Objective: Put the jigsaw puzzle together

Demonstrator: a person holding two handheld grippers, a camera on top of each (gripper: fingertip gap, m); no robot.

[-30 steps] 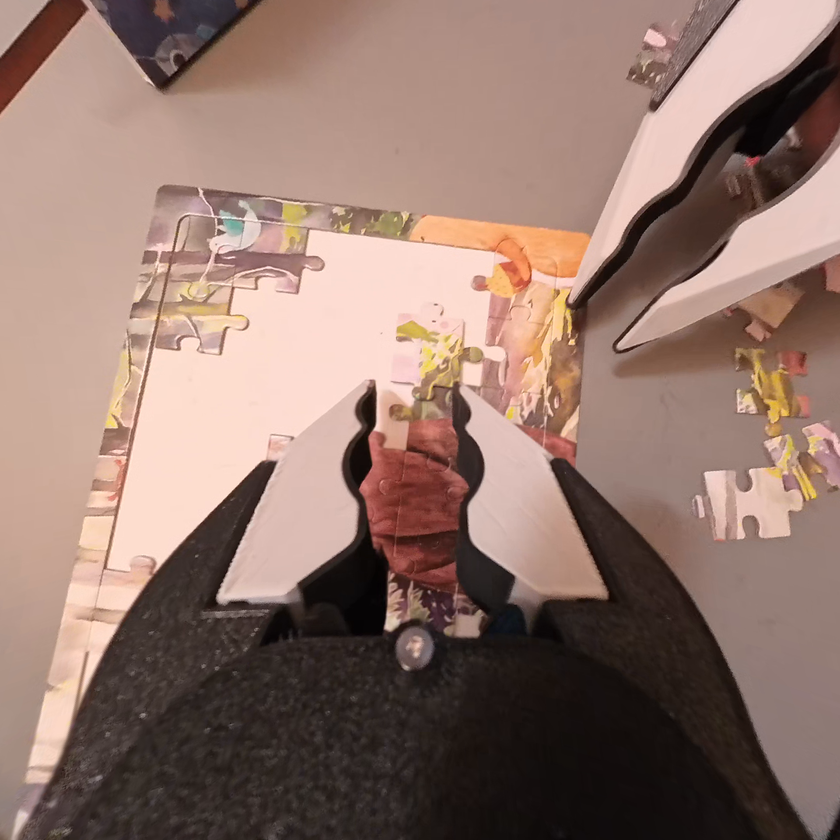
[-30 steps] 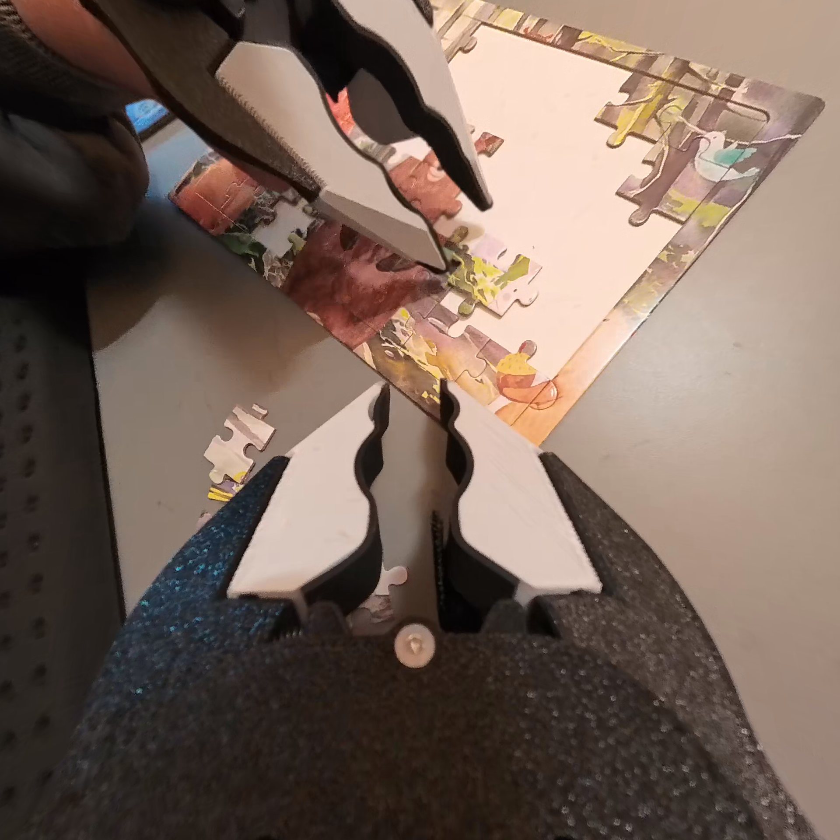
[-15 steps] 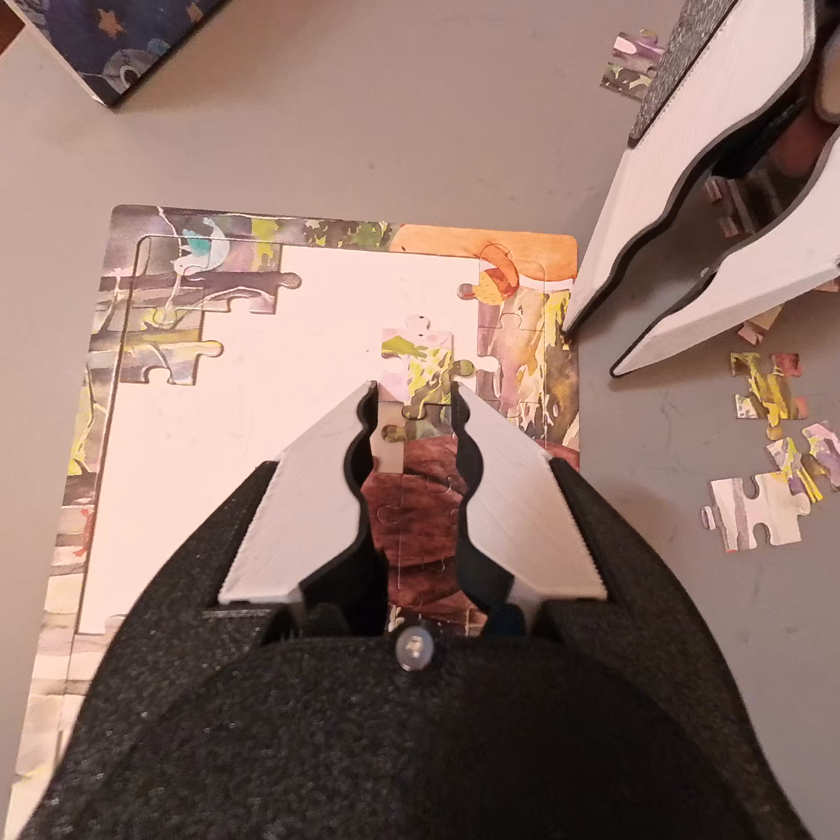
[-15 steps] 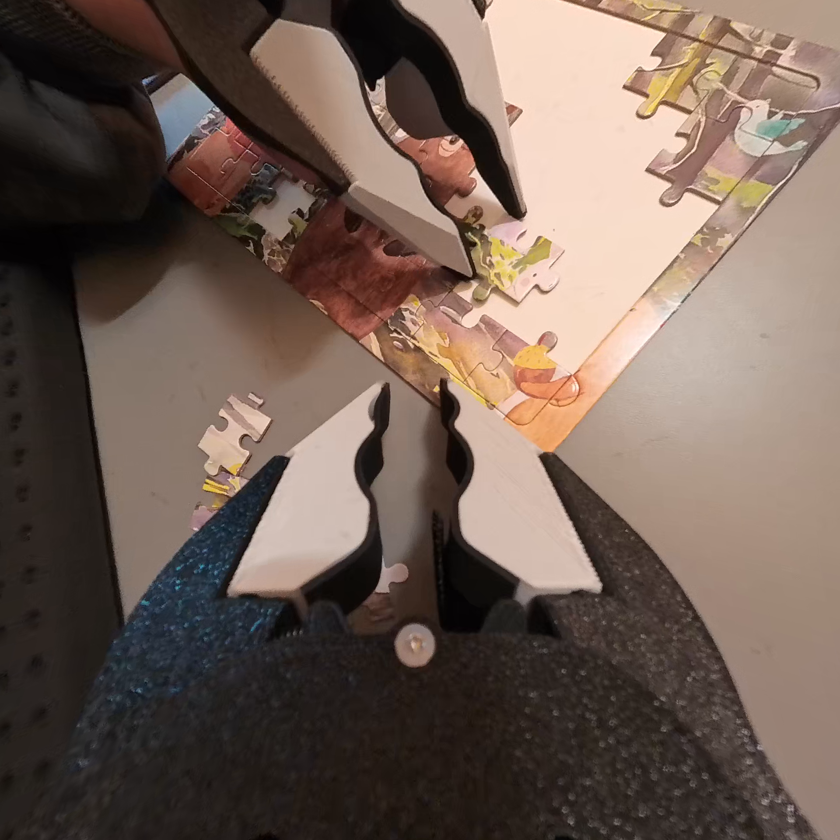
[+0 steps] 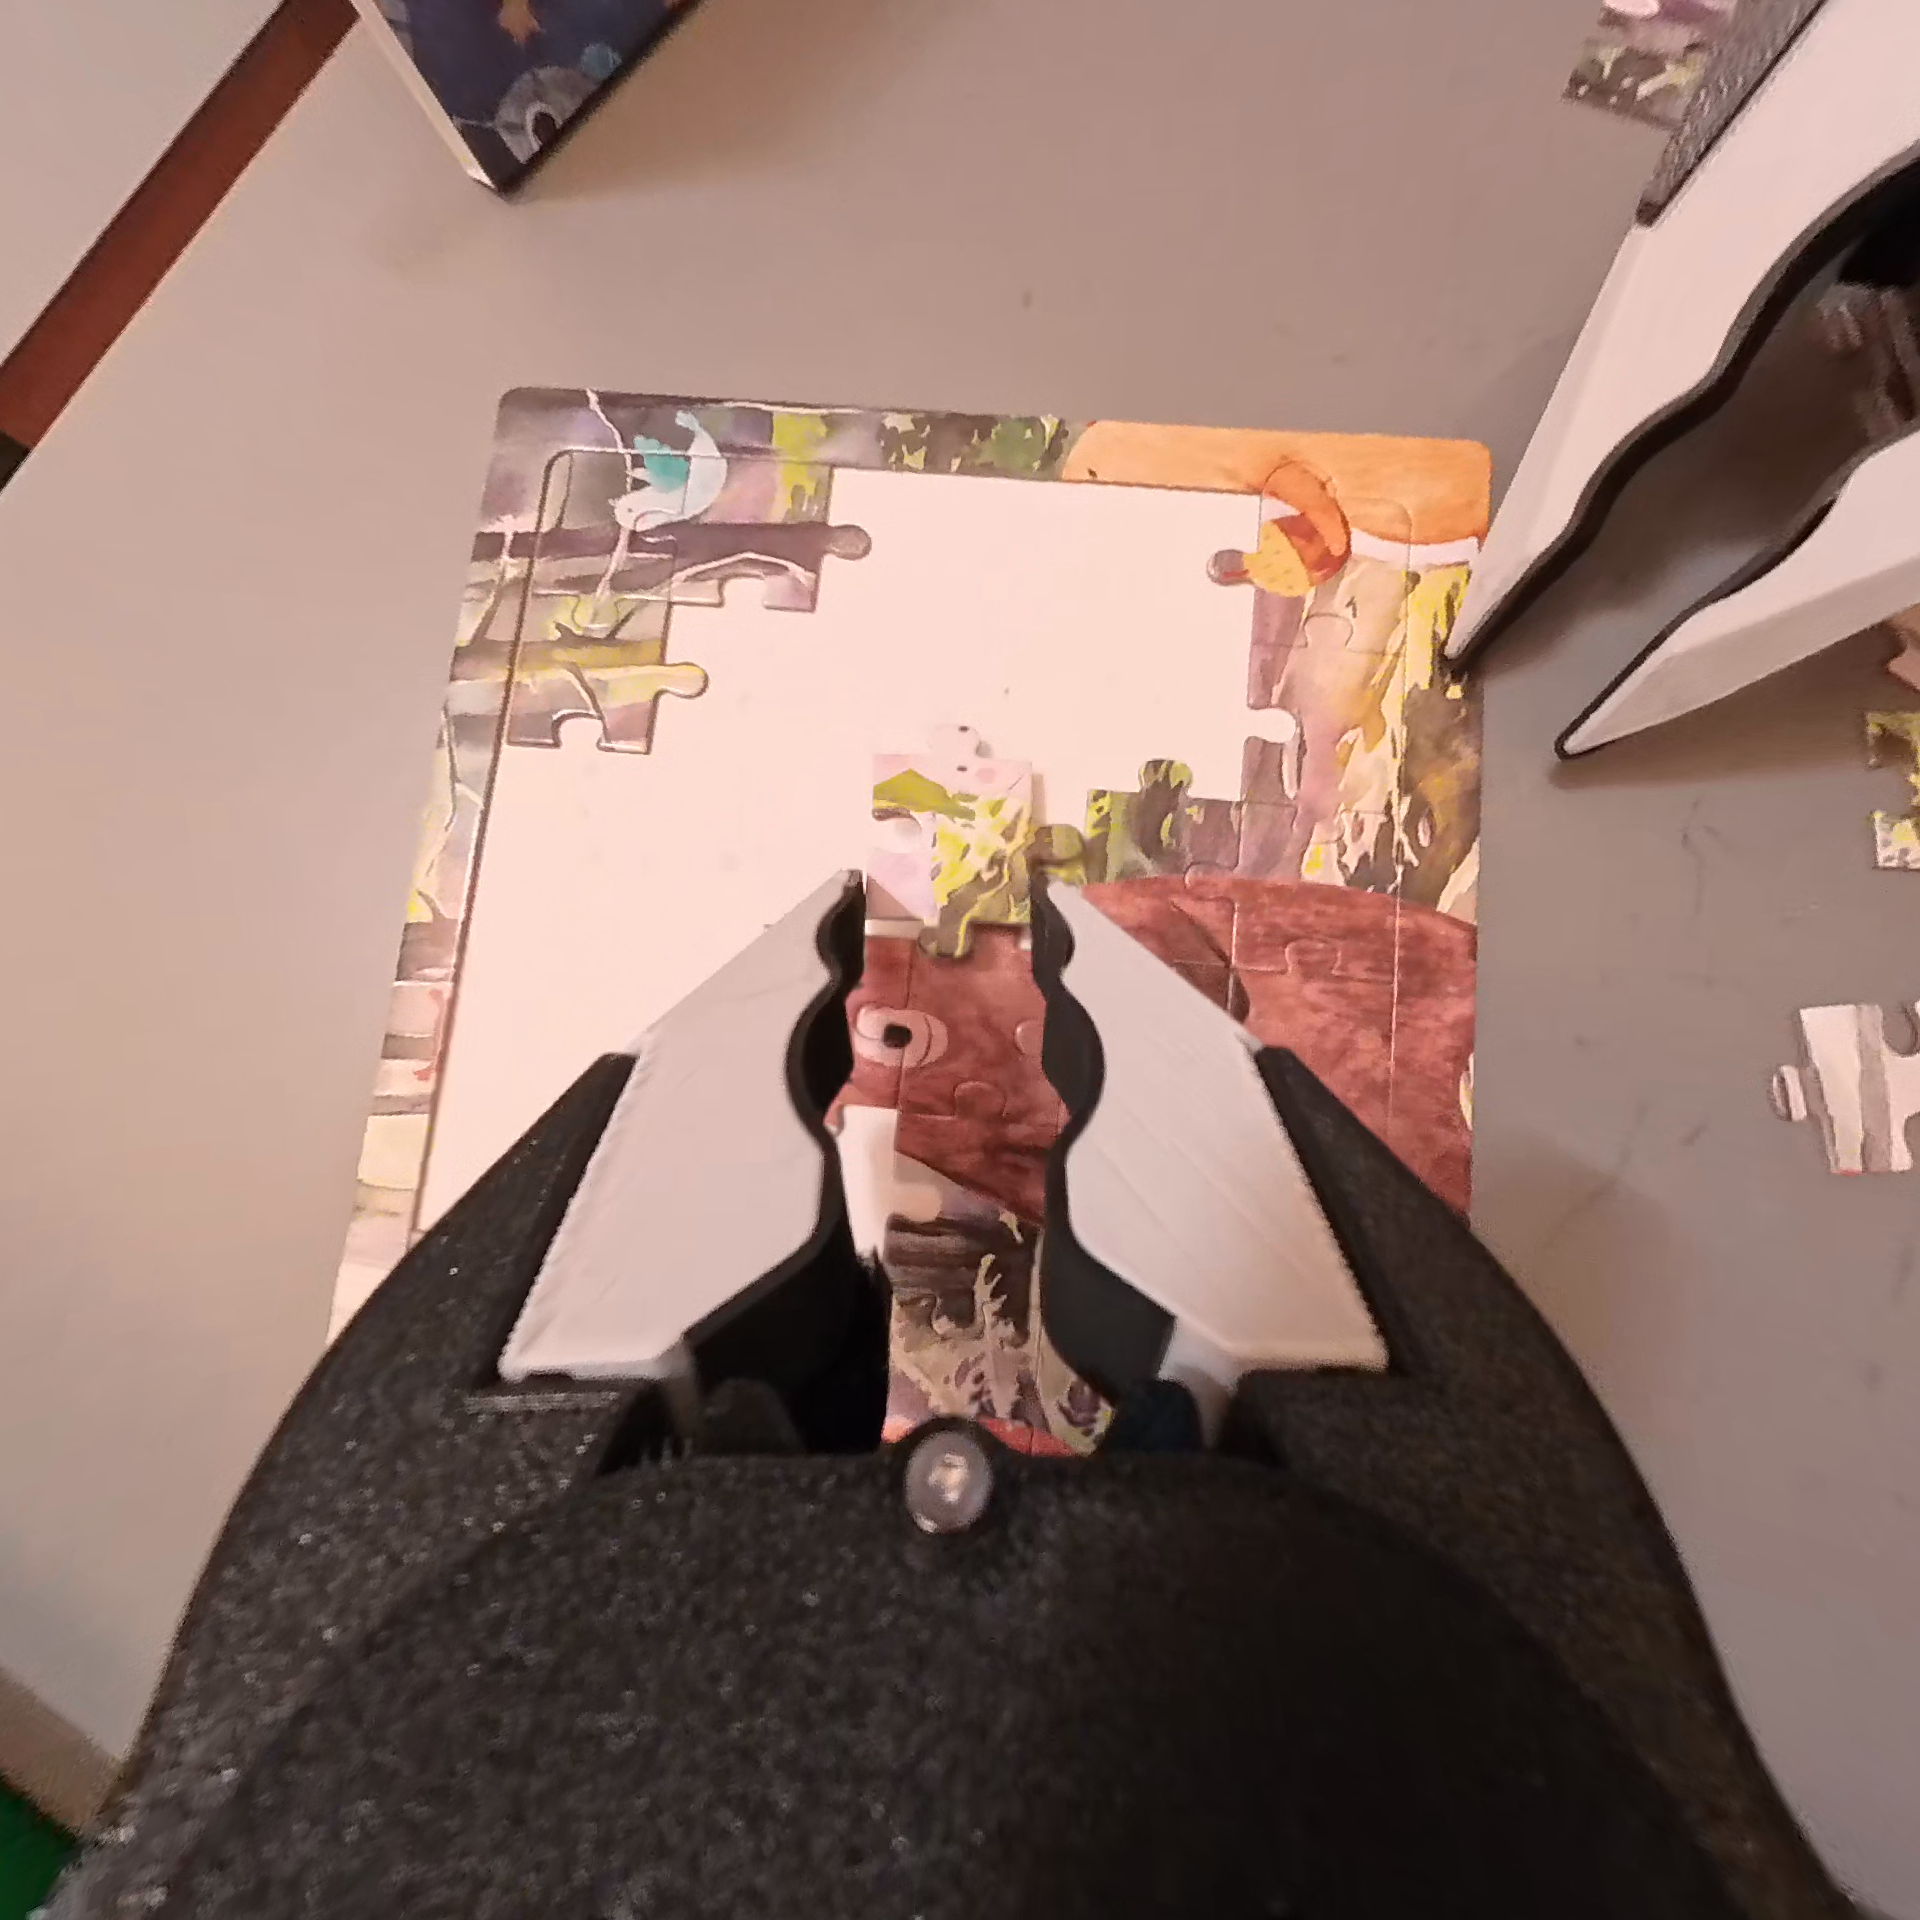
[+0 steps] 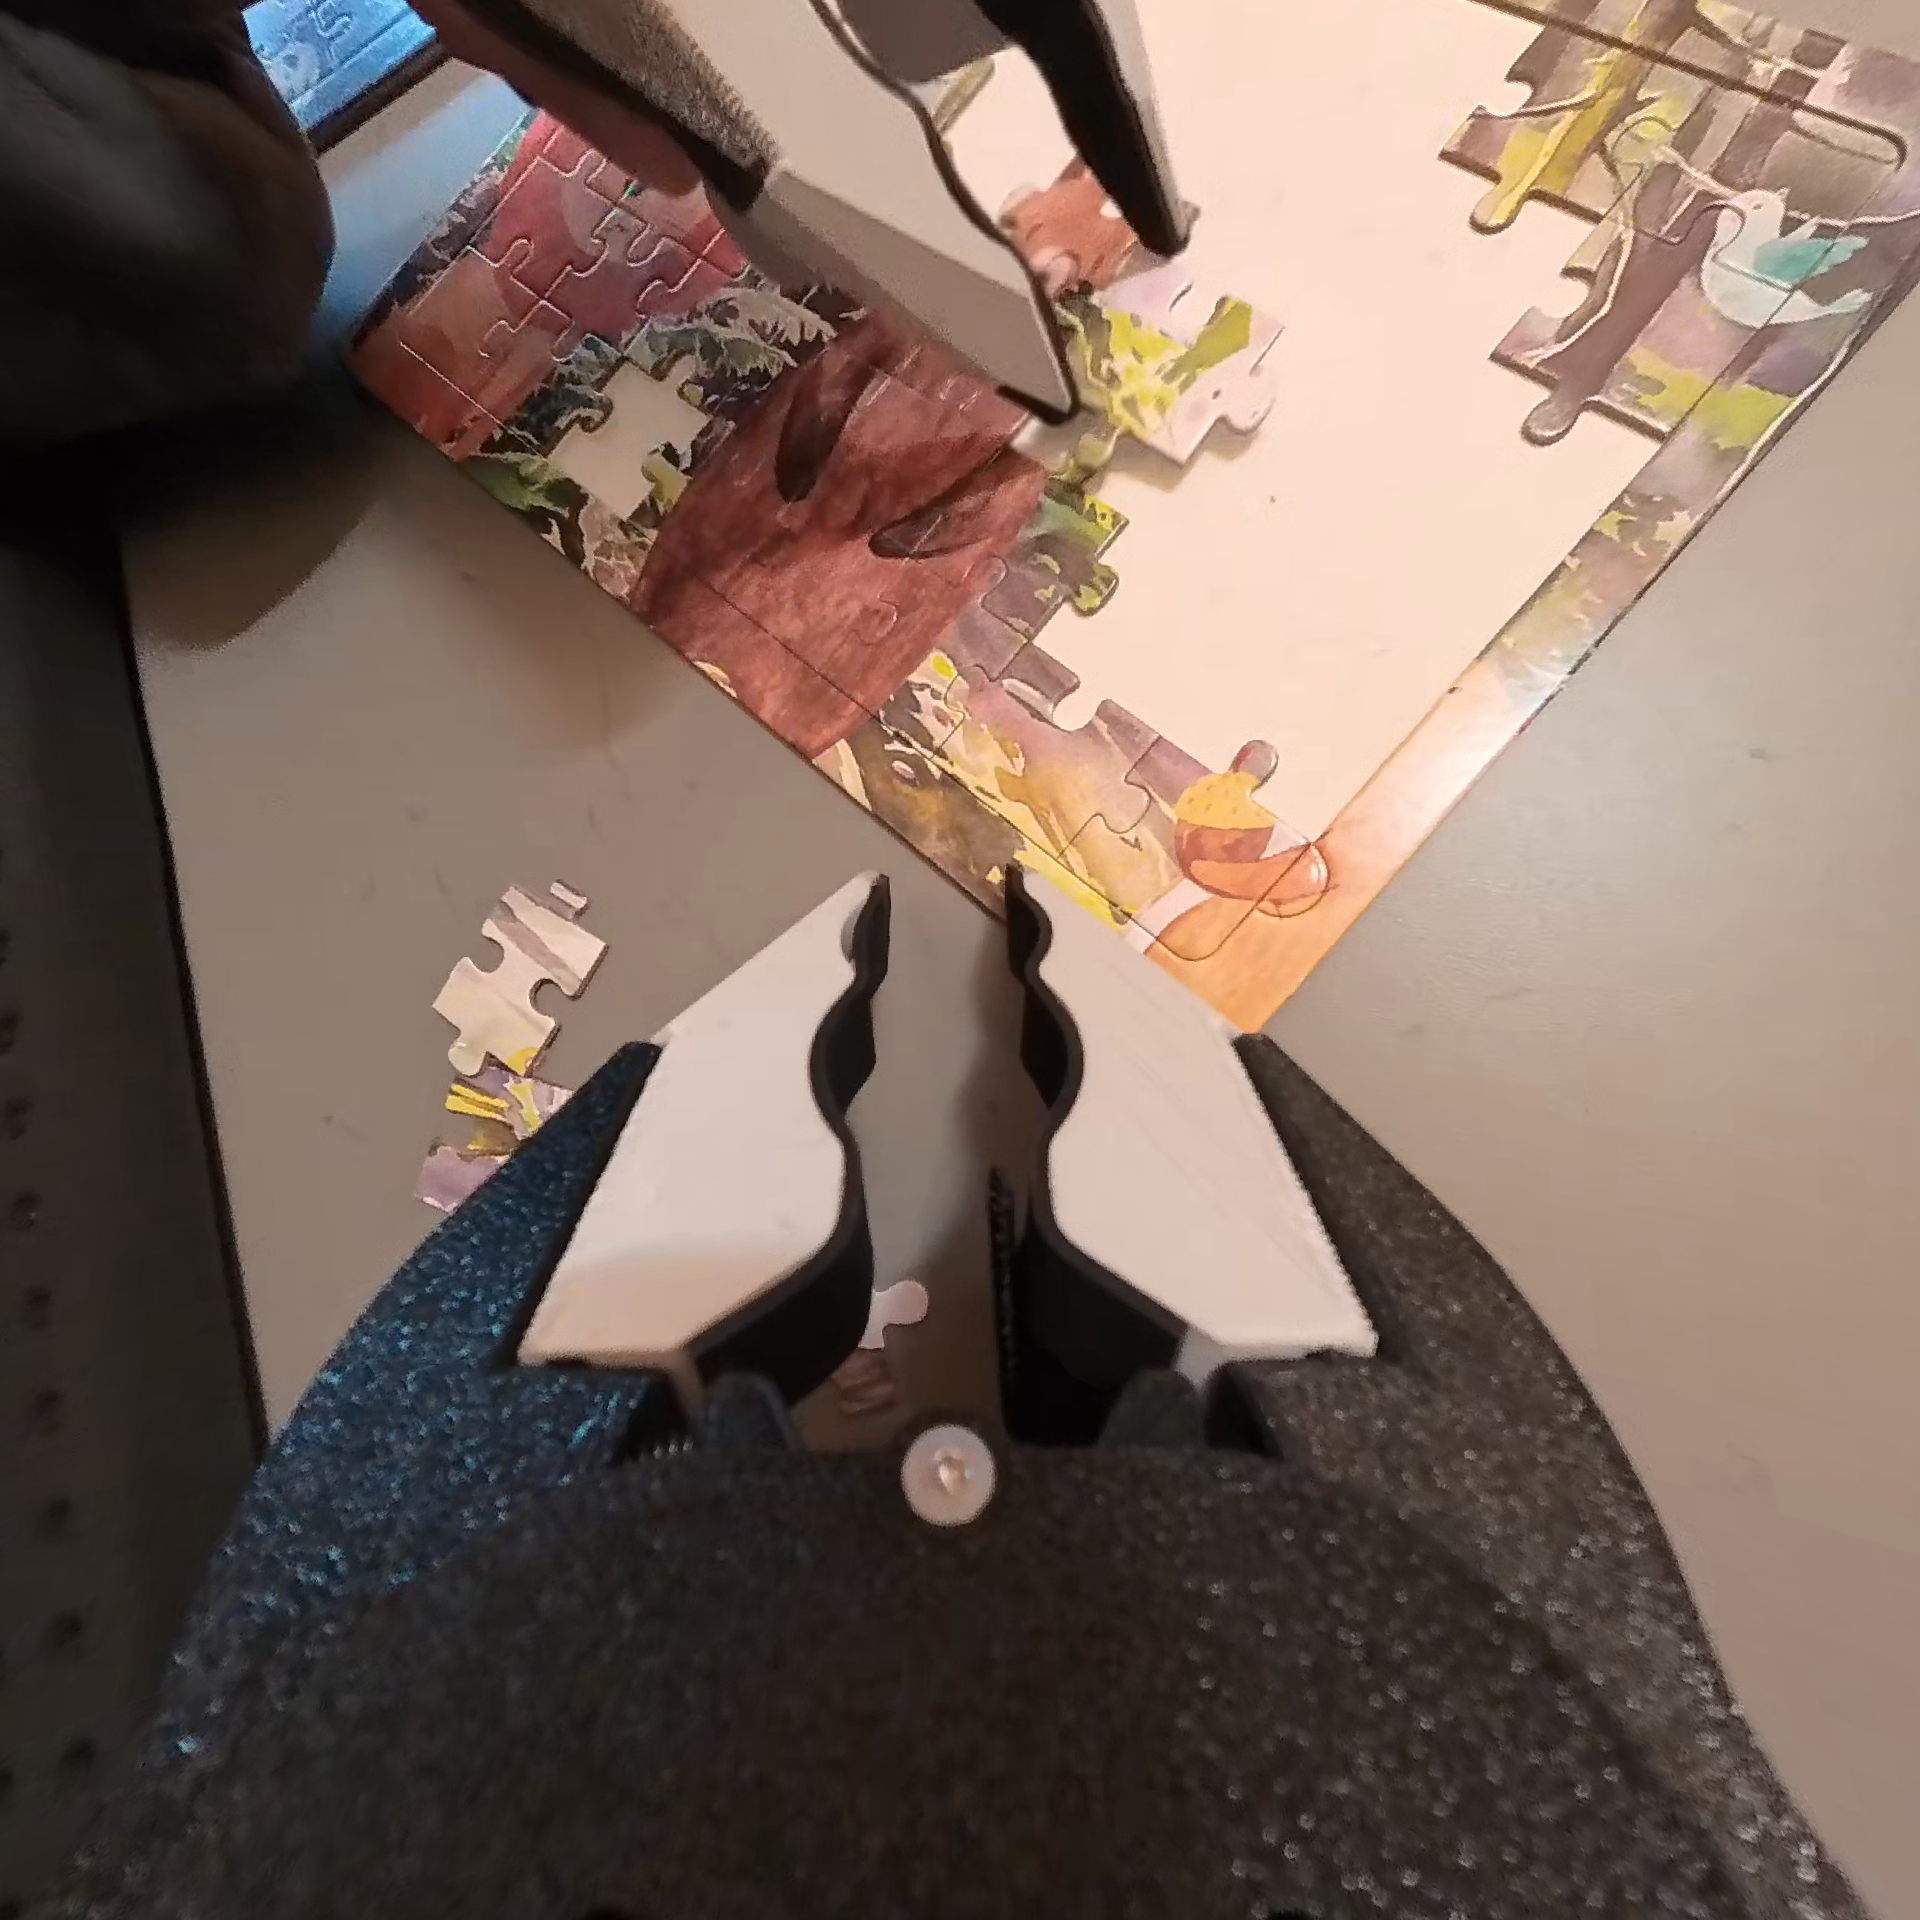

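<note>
The puzzle board (image 5: pixel 1039 623) lies flat on the grey table, with joined pieces along its edges and a bare white middle. It also shows in the right wrist view (image 6: pixel 1351 416). A green and lilac piece (image 5: pixel 951 831) lies flat on the board above the brown patch. My left gripper (image 5: pixel 948 888) is open and holds nothing, its tips at the near edge of that piece (image 6: pixel 1184 374). My right gripper (image 6: pixel 945 883) is open a little and empty, over the table just off the board's side edge. It also shows at the upper right of the left wrist view (image 5: pixel 1662 499).
Loose pieces lie on the table right of the board (image 5: pixel 1860 1101) and left of my right gripper (image 6: pixel 520 977). A dark blue box (image 5: pixel 520 73) stands beyond the board. The table edge (image 5: pixel 135 239) runs at the far left. A person's sleeve (image 6: pixel 135 260) is at the upper left. The grippers' ends are close to 11 centimeters from one another.
My left gripper has drawn back over the board, so more of the brown patch shows, with the green piece still at its tips. My right gripper has drifted a little and stays empty.
</note>
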